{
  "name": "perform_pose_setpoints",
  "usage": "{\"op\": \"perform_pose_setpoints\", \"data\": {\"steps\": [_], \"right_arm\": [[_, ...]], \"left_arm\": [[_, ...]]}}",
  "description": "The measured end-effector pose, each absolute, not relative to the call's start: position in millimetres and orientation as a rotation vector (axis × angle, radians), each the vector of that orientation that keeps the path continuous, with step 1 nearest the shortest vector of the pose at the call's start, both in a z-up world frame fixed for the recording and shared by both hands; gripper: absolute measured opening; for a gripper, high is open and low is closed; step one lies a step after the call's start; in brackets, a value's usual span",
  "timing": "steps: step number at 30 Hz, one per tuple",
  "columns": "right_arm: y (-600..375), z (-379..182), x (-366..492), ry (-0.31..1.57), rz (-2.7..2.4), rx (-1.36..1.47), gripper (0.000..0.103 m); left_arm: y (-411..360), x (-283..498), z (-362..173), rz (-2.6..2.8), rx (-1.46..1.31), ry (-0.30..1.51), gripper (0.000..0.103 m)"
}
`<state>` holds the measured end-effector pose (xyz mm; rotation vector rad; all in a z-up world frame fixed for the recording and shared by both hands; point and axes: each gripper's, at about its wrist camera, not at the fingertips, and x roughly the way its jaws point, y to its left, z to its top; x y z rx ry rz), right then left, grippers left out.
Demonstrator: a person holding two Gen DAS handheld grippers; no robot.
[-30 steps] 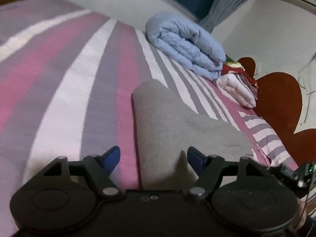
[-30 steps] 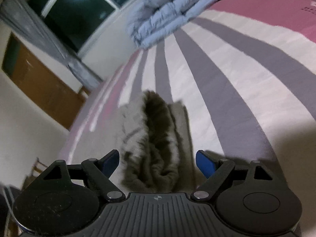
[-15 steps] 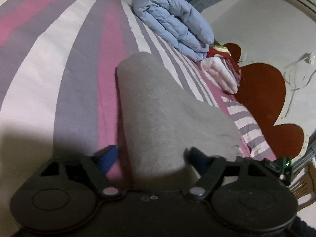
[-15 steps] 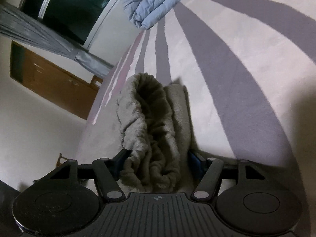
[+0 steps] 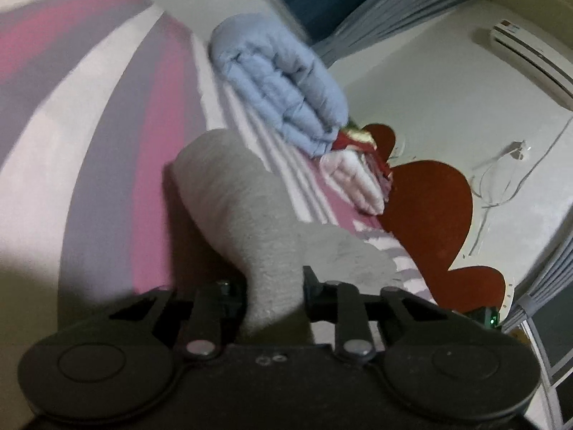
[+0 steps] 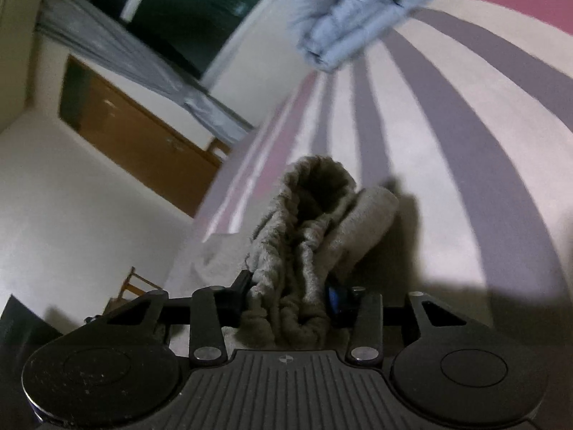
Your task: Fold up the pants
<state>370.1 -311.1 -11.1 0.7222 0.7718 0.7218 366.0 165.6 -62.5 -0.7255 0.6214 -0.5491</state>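
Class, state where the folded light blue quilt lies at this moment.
The light blue quilt lies on the striped bed near the wall, beyond the grey pants, beside the pink-white bedding; in the right wrist view, top right.

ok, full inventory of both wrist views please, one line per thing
pants: 1, grey fleece, on the bed, clamped at both ends
bed sheet: 1, pink, grey and white stripes, under everything
duvet: 1, light blue, folded, far end of the bed
folded bedding: 1 stack, pale pink with red, beside the duvet
headboard: 1, dark red, scalloped, against the wall
air conditioner: 1, white, high on the wall
curtains: grey, beside the dark window
door: 1, brown wood
left gripper: black, jaws shut on the pants
right gripper: black, blue pads, jaws shut on the pants
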Motion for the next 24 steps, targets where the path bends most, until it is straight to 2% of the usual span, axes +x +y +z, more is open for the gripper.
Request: {"op": "perform_pose_setpoints", "data": {"steps": [7,8,9,10,11,13,17,19,20,21,24], "right_arm": [[-262,8,460,0.726,0.785,0.724,0.042],[-256,4,475,0.734,0.78,0.726,0.042],[-251,-2,490,0.744,0.767,0.721,0.048],[-245,-13,502,0.763,0.723,0.704,0.055],[-242,-28,512,0.807,0.641,0.663,0.073],[-234,-55,523,0.897,0.505,0.559,0.075],[-236,-55,517,0.863,0.531,0.543,0.077],[-242,-41,507,0.814,0.504,0.517,0.084],[-247,-33,495,0.763,0.485,0.51,0.098],[-257,-27,481,0.708,0.474,0.505,0.103],[-280,-17,434,0.608,0.461,0.425,0.103]], "left_arm": [[200,435,-21,-0.488,-0.645,0.576,0.015],[203,448,-23,-0.462,-0.629,0.596,0.02],[203,461,-28,-0.42,-0.589,0.63,0.028],[201,471,-35,-0.355,-0.527,0.667,0.065],[198,477,-44,-0.23,-0.443,0.704,0.096],[185,481,-67,-0.082,-0.23,0.772,0.097],[191,459,-75,-0.075,-0.274,0.687,0.097],[194,437,-67,-0.029,-0.276,0.621,0.097],[196,423,-61,-0.021,-0.269,0.586,0.097],[197,408,-57,-0.009,-0.262,0.56,0.097],[200,358,-48,0.05,-0.235,0.493,0.097]]}}
